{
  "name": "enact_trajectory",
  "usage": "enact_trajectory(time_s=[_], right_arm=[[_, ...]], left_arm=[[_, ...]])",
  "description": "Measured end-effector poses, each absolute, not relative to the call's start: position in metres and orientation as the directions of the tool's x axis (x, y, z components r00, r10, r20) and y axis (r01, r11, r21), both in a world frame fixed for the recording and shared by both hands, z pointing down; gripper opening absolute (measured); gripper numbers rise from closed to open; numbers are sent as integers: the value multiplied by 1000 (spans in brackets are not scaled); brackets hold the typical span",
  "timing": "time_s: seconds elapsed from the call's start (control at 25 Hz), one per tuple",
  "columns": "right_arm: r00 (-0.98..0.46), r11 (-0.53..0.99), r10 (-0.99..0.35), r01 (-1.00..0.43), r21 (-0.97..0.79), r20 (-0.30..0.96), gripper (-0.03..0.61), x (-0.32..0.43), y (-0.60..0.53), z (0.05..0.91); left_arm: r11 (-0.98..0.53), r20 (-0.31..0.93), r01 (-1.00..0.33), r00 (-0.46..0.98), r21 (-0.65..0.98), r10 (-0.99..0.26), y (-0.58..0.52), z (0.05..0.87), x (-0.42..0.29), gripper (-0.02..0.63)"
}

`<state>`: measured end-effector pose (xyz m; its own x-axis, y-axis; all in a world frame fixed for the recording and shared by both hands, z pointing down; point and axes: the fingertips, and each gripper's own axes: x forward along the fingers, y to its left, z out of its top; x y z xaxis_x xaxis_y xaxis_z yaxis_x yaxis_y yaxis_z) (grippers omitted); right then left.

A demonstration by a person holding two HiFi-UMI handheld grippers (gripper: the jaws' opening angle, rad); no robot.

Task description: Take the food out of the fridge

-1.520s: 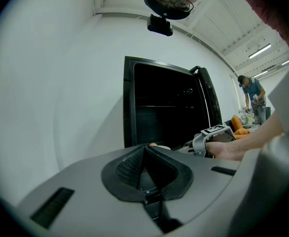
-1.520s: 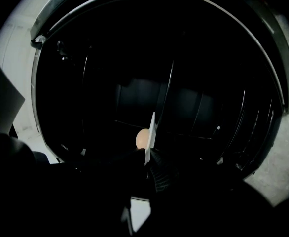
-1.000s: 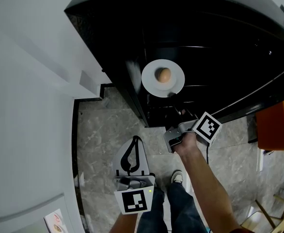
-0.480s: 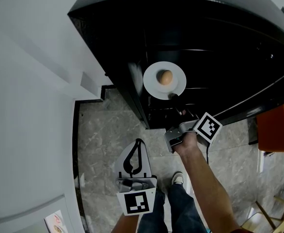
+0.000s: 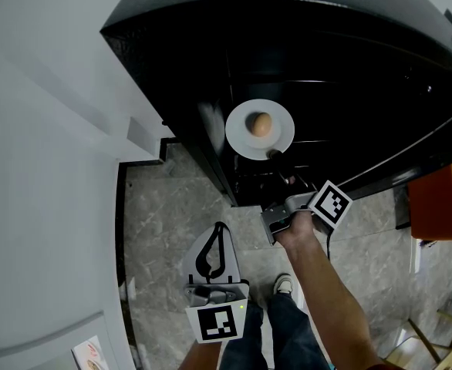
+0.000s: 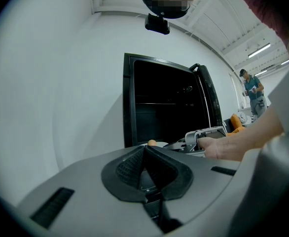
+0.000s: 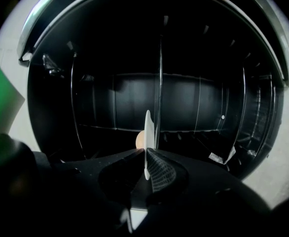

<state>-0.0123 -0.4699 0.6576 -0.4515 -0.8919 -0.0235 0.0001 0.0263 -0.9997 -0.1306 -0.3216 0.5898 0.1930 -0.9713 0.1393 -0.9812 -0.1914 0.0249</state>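
— Two tongs; head view?
— Right tongs (image 5: 274, 155) pinch the plate (image 5: 240, 139) at its six-o'clock rim; the food (image 5: 261, 123) sits at twelve, in the fridge (image 5: 349, 68) mouth.
— Gripper views?
— Left tongs (image 6: 143, 154) pressed together, empty, farther off; the right one shows the rim edge-on, gripped.

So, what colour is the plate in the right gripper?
White; the plate shows best in the head view.

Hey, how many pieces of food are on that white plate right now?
1. A round brown item, like an egg, sits mid-plate on the white plate, which the right gripper grips by its near rim. The dark fridge could hide more food.
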Motion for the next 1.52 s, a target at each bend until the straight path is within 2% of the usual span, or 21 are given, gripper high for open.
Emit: enact_trajectory(time_s=[1.04,1.52], right_arm=[[-431,39,-898,119,-992,-88,31,11,-406,633],[-448,39,-890,114,-993,-86,31,15,-361,597]], left_arm=[[-192,120,-981,194,31,-974,-335,577,-118,14],[-178,88,-983,180,34,-980,-337,538,-113,14]])
